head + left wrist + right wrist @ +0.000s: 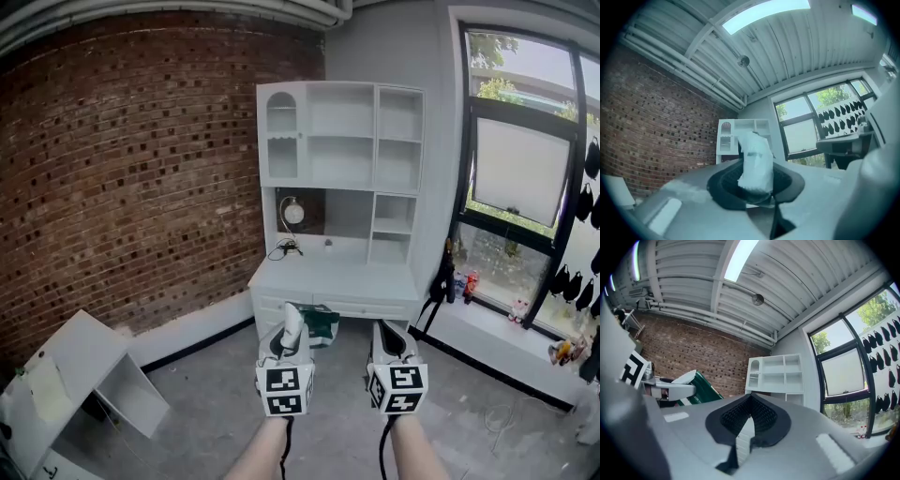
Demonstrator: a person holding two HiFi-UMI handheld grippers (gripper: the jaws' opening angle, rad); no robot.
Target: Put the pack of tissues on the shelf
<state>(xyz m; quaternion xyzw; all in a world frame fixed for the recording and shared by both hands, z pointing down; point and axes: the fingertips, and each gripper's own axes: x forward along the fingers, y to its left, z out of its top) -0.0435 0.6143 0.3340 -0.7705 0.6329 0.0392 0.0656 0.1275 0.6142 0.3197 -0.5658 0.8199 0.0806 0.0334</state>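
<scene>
Nearest me, the left gripper [757,185] pinches the pack of tissues [754,157] by one end in its fingers (a thin hold), so it could slip free in carrying. Beside it, the right gripper [749,416] has its fingers shut on nothing. The shelf [342,141] stands well ahead of both.

White shelf unit [339,141] and a tipped white cabinet [84,366] rest on grey floor [216,412]

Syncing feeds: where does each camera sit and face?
Head view: head-mounted, facing down-forward at the shelf; forearms, left hand-held gripper, right hand-held gripper show.
Left gripper view: rides the left one, facing the shelf; jaws grip the pack of tissues.
Right gripper view: rides the right one likewise; jaws shut, empty.
Shared: shelf, brick wall.
</scene>
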